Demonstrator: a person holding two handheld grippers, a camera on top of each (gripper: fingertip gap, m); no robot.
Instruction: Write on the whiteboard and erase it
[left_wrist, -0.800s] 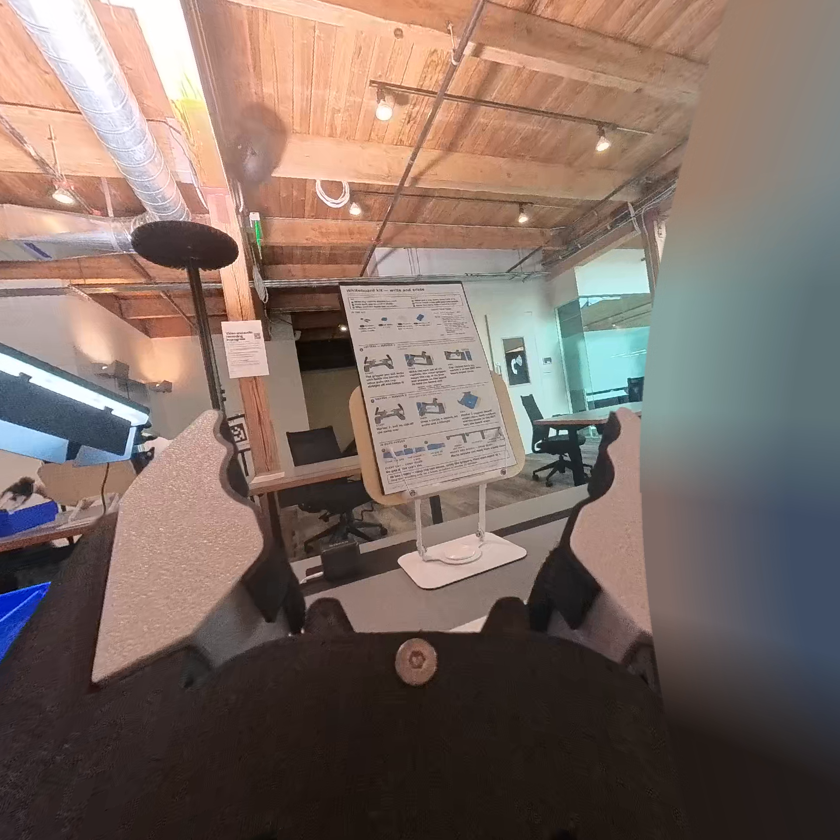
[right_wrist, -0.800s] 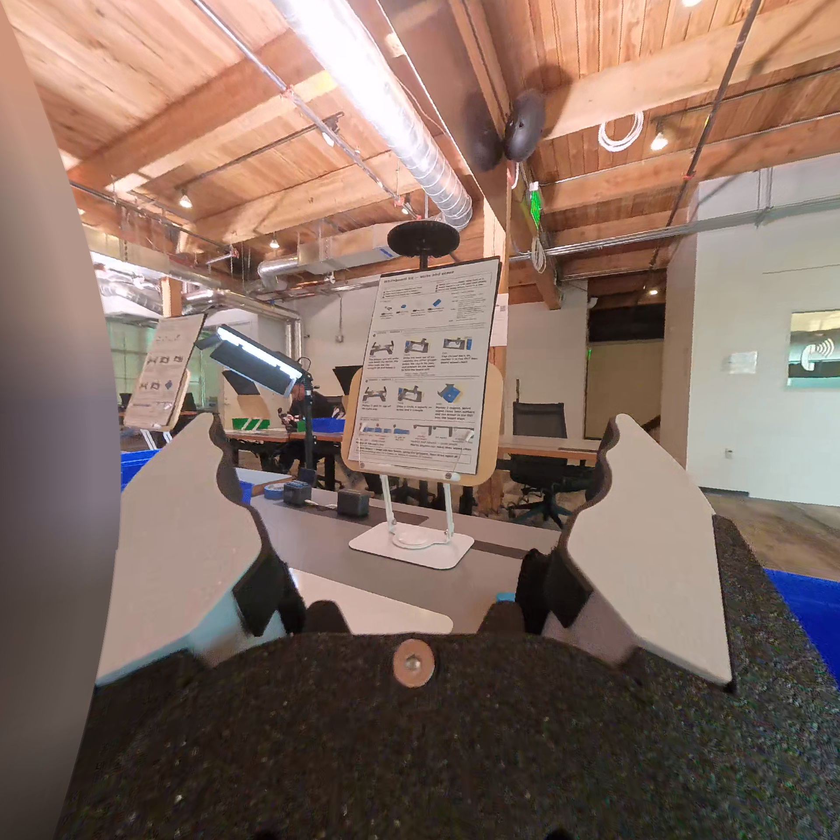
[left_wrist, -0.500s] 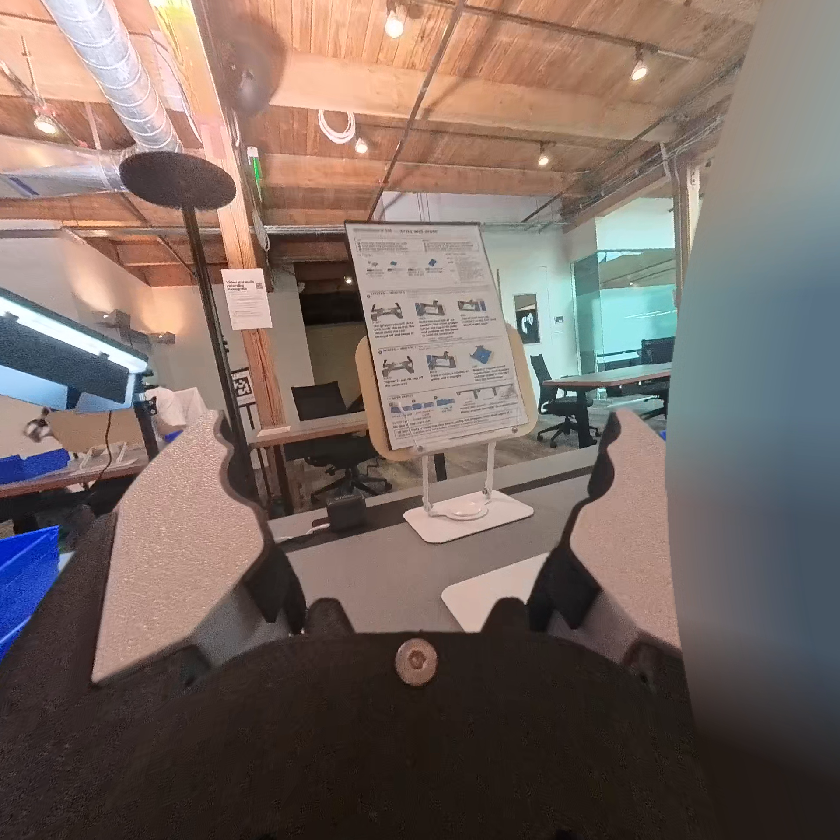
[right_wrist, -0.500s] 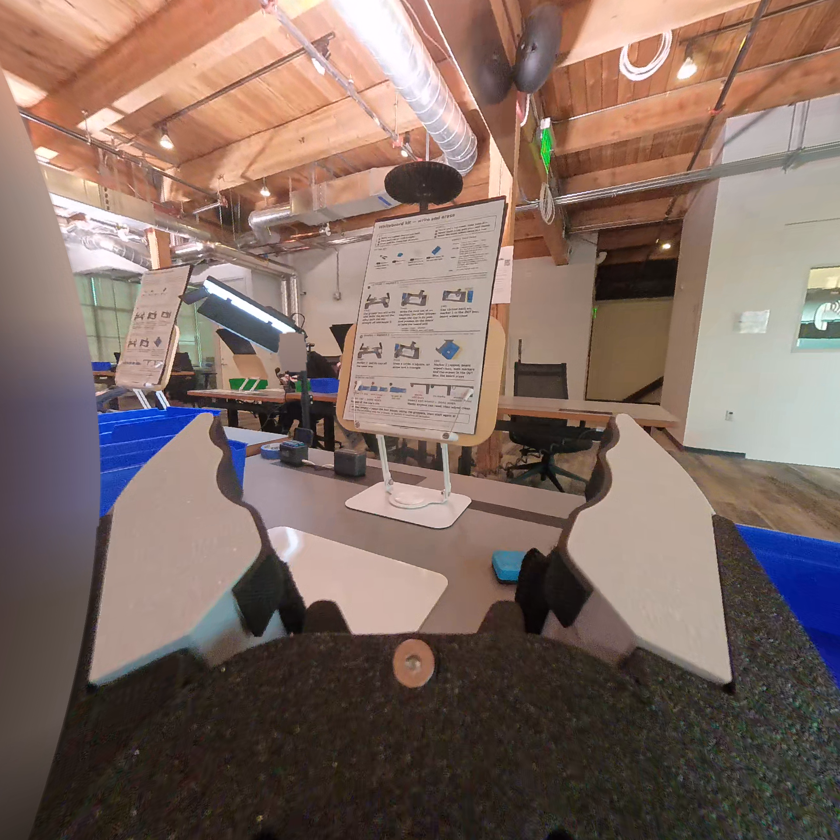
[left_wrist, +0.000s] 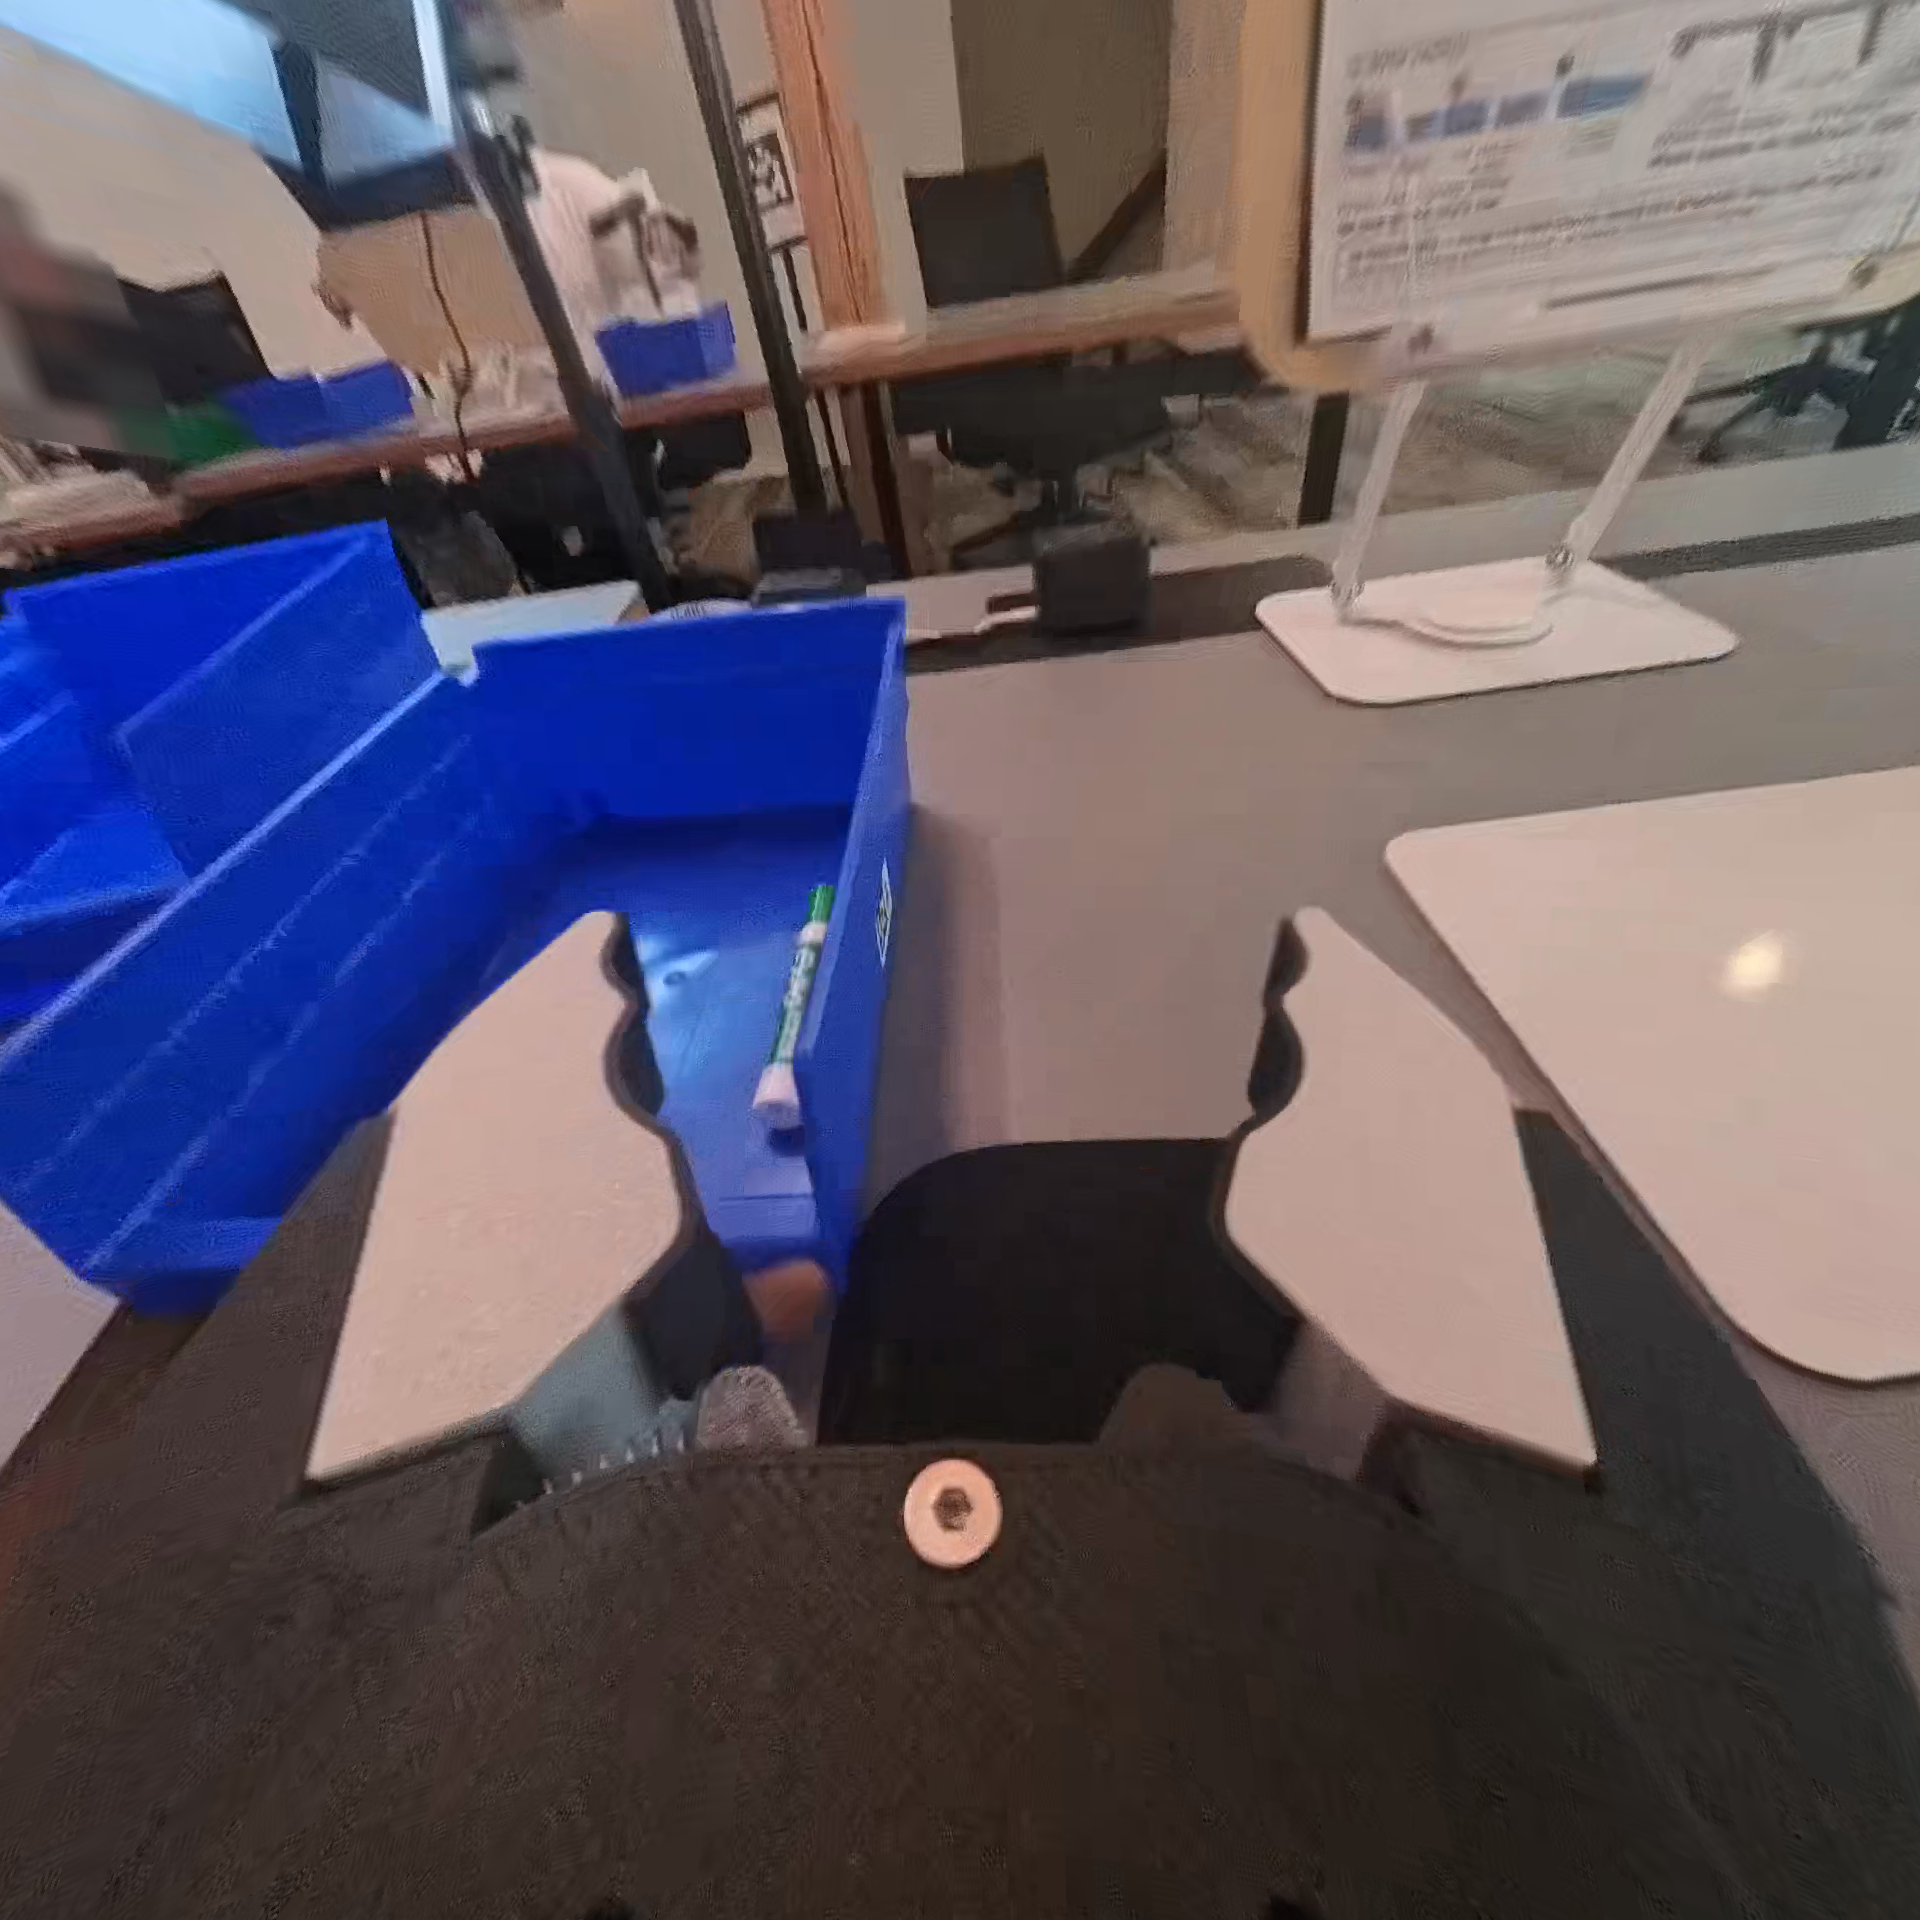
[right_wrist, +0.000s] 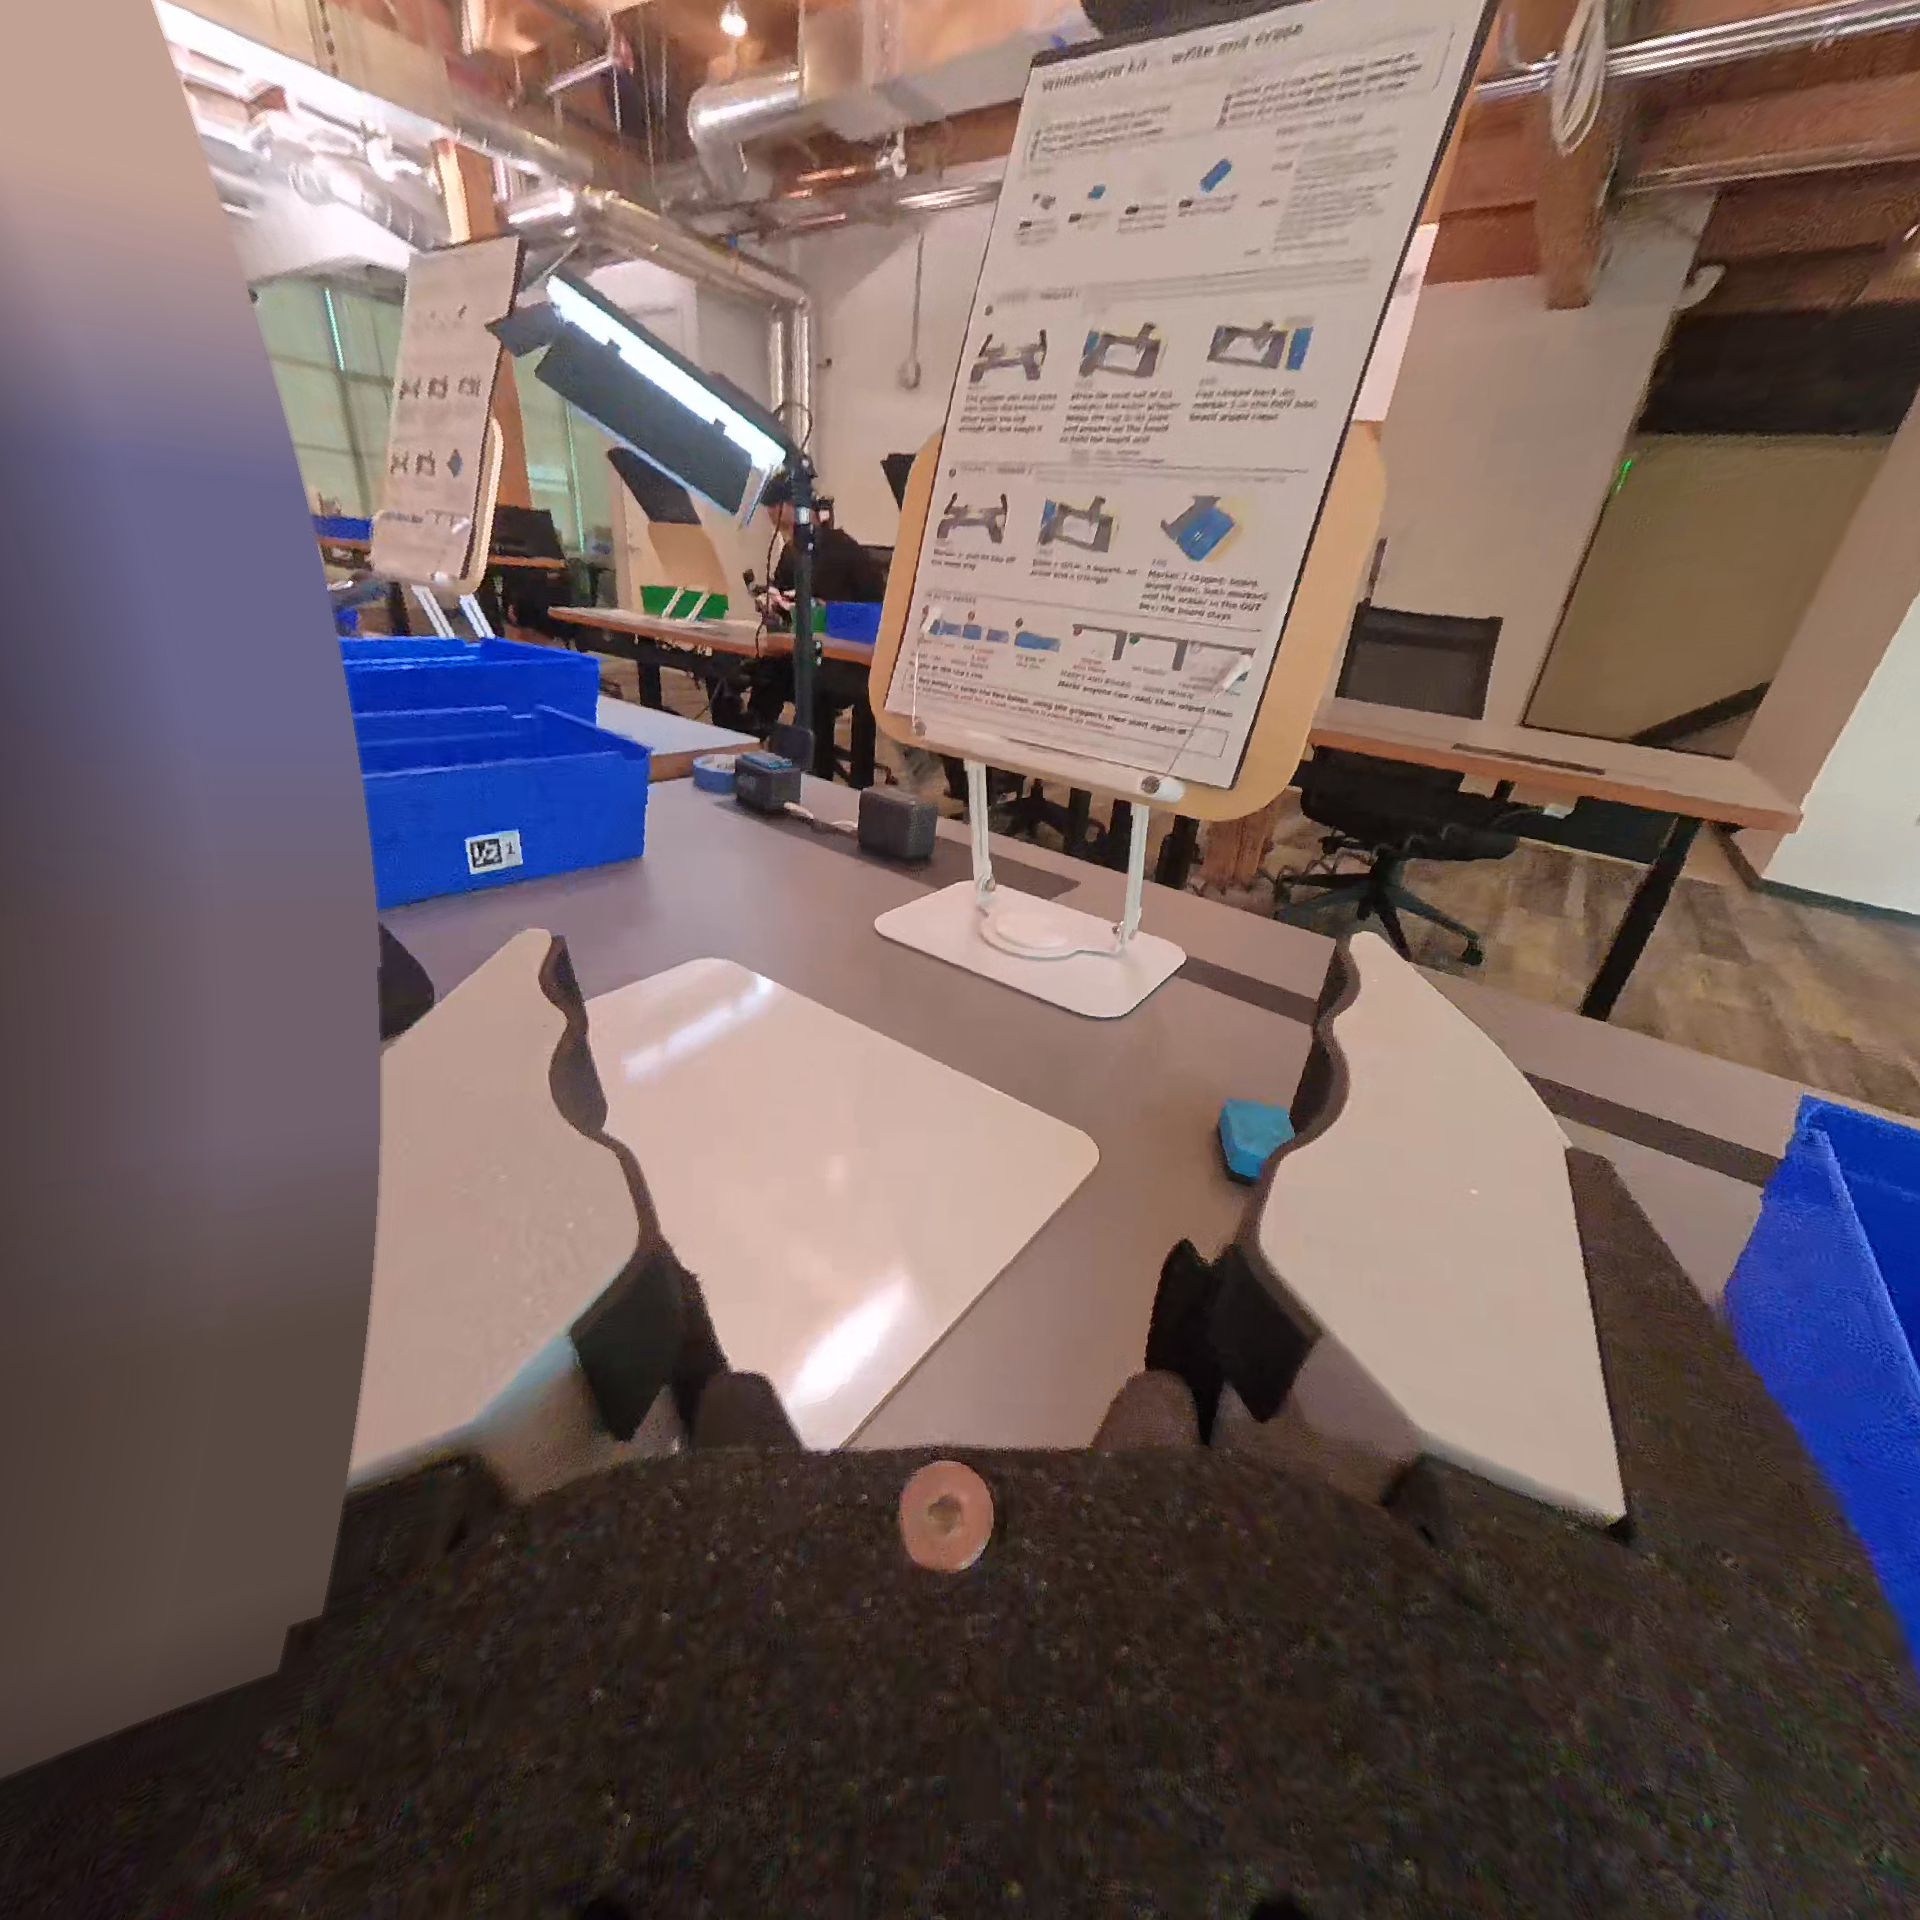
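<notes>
My left gripper (left_wrist: 951, 935) is open and empty, hovering over the right wall of a blue bin (left_wrist: 665, 748). A green marker (left_wrist: 795, 1003) lies inside that bin against its right wall. My right gripper (right_wrist: 940, 956) is open and empty above a blank white board (right_wrist: 831, 1153) lying flat on the grey table (right_wrist: 727, 894). The board also shows in the left wrist view (left_wrist: 1704, 997) to the right. A blue eraser (right_wrist: 1252, 1132) lies on the table beside my right finger (right_wrist: 1382, 1195).
An instruction sheet on a white stand (right_wrist: 1039, 935) rises at the table's back. Blue bins (right_wrist: 488, 779) sit at the left and another blue bin (right_wrist: 1849, 1330) at the right. Small black boxes (right_wrist: 899, 821) and a tape roll (right_wrist: 715, 771) lie behind.
Both grippers have tilted down from the ceiling and far room toward the table. The left one has swung left over the blue bin. Both stay open.
</notes>
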